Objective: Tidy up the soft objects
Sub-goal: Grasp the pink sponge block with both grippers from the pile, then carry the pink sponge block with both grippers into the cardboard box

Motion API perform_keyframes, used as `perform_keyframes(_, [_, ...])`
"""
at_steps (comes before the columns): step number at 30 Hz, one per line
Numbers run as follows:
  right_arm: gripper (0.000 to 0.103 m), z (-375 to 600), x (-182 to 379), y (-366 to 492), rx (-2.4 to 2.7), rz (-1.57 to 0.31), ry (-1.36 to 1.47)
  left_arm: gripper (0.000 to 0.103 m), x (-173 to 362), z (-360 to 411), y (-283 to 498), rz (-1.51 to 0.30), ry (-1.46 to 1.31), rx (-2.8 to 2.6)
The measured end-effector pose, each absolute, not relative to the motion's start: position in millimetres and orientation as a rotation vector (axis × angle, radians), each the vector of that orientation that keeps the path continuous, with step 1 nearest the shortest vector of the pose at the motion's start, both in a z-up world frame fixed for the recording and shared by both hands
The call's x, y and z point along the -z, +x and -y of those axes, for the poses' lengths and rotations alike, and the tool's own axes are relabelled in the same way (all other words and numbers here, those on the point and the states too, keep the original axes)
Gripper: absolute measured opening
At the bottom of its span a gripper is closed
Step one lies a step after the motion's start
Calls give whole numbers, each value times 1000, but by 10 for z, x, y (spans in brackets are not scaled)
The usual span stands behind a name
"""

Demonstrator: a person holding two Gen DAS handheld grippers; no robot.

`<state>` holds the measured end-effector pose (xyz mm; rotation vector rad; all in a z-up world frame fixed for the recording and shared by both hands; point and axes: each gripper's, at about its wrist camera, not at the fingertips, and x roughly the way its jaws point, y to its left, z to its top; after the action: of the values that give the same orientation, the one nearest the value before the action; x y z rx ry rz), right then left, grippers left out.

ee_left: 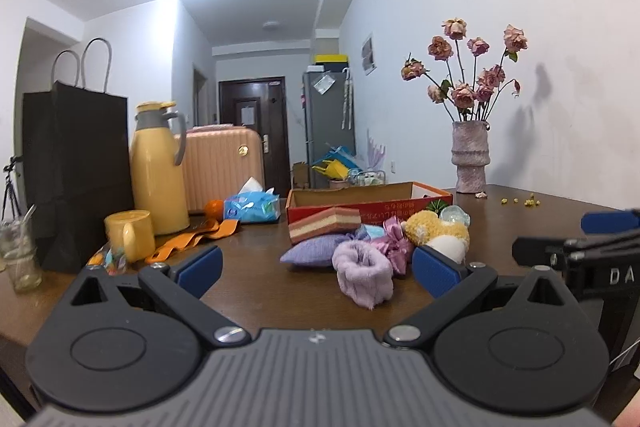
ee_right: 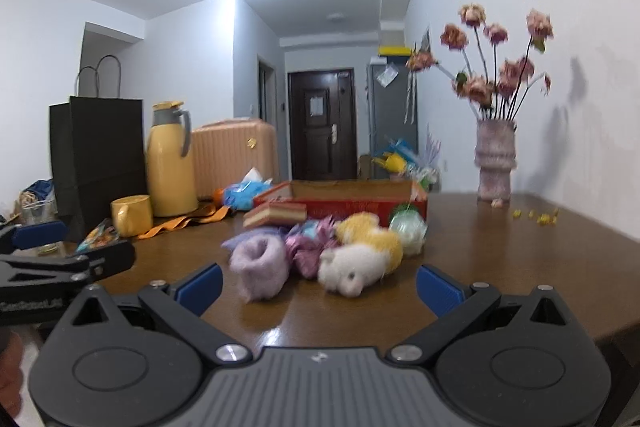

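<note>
left tool (ee_left: 316, 269) wide open, empty | right tool (ee_right: 318, 285) wide open, empty | fuzzy lilac knitted cuff (ee_left: 363, 278) just ahead: light, squashy; pinch one wall at its rim

Lilac cuff (ee_left: 362, 277) — red box (ee_left: 370, 205) — yellow mug (ee_left: 130, 235).

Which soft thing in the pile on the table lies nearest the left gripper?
The fuzzy lilac ring-shaped band: it lies at the front of the pile, just ahead of the open left gripper, while the purple pillow and striped sponge lie farther back.
</note>
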<state>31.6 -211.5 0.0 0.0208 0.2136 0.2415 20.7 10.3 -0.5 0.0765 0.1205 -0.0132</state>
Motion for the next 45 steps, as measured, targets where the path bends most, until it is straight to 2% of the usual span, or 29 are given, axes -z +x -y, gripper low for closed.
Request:
perform_keyframes(7, [103,2062,-110,1028,-271,-220,86,103,-128,-269,1018,-188,62,2])
perform_keyframes(14, [103,1936,-183,1959,-374,-374,198,103,-156,-671,2275,-387,-20,37])
perform_keyframes(17, [103,1809,-234,2406,-375,-454,233,97,-203,-857,2778,-427,-68,70])
perform_keyframes(18, [98,1771,-241,2538,-376,-470,243,93,-226,-913,2940,-443,-89,75])
perform_keyframes(19, [88,1728,-246,2682,-384,-486,261,90,-247,-962,3110,-471,-113,87])
perform_keyframes(21, [77,1650,-239,2960,-402,-527,307,78,-282,-1073,3471,-537,-167,131])
perform_keyframes(23, [72,1551,-202,3234,-407,-569,348,79,-270,-1119,3775,-590,-198,204])
perform_keyframes(25, [58,1468,-147,3453,-404,-594,374,78,-184,-1128,4024,-645,-212,280])
perform_keyframes(26, [55,1433,-116,3548,-397,-608,383,77,-120,-1126,4122,-683,-222,298])
perform_keyframes(27, [50,1404,-80,3630,-385,-623,393,73,-53,-1121,4203,-719,-228,323])
perform_keyframes(28, [50,1386,-29,3718,-375,-646,413,68,11,-1138,4253,-742,-250,340])
perform_keyframes(30, [47,1397,78,3840,-375,-685,468,48,141,-1224,4328,-788,-343,374])
perform_keyframes(33, [40,1424,172,3900,-392,-692,526,33,215,-1366,4310,-807,-486,378])
perform_keyframes(34, [32,1433,158,3895,-396,-687,522,33,176,-1378,4266,-801,-489,373])
perform_keyframes(37, [26,1528,17,3807,-408,-652,526,29,-71,-1331,4028,-744,-469,384])
perform_keyframes(41, [25,1703,-266,3550,-440,-582,498,26,-404,-1162,3602,-654,-428,397])
perform_keyframes(45, [25,1921,-406,3303,-445,-594,509,22,-558,-931,3212,-617,-395,400])
